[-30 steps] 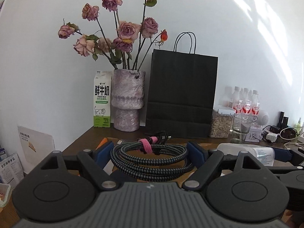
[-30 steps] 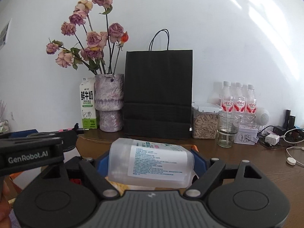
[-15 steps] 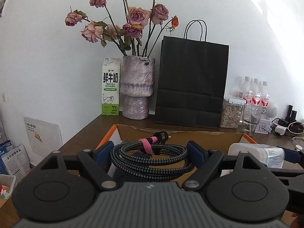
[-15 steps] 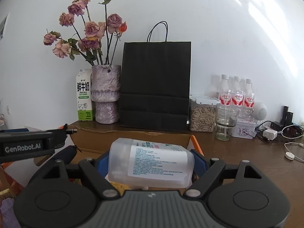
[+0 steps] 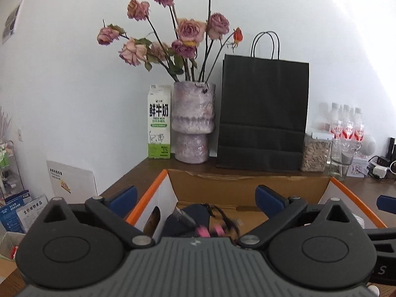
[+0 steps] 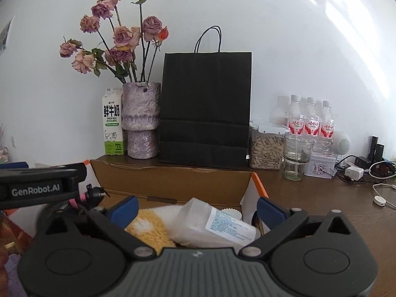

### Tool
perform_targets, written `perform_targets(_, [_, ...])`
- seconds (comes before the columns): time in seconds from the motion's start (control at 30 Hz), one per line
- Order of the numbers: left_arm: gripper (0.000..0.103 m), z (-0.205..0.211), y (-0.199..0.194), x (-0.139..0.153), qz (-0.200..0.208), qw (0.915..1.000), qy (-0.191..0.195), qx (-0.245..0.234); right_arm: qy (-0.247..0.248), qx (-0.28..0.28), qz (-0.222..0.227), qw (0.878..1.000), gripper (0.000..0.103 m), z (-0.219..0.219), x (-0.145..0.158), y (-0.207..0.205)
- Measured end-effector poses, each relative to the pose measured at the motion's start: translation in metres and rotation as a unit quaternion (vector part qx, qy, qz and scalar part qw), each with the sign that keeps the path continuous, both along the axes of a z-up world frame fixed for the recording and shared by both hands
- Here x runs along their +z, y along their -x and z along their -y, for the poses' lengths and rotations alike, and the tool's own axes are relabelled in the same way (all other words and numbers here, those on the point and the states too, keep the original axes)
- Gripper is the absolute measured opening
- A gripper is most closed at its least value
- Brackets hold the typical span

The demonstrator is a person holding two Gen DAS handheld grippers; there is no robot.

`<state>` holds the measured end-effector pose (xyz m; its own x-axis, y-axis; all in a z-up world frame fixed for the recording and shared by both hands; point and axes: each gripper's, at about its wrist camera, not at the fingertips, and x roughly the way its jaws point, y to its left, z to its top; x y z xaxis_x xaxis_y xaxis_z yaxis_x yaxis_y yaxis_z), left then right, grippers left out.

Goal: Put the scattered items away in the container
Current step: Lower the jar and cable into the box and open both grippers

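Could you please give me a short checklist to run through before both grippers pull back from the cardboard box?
1. Left gripper free of the cable: ok, its jaws are opening and nothing is between them.
2. Cable inside the cardboard box: ok, though blurred.
3. Right gripper free of the plastic bottle: ok, jaws opening, pads clear of it.
4. Bottle inside the box: ok, lying tilted beside a yellow sponge.
5. Cable settled flat: cannot tell.
6. More scattered items left outside the box: cannot tell.
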<state>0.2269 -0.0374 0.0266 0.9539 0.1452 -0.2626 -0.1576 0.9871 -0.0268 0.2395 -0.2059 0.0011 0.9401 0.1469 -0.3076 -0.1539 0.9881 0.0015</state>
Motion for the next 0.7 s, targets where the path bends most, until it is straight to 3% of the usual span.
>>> perform_targets(0.7, [0.103,-0.0022,0.0021,0.0009,-0.007,0.9999,0.008,0.007,-0.001,-0.011,0.008,1.000,0.103,-0.0010,0.0067,0.0111])
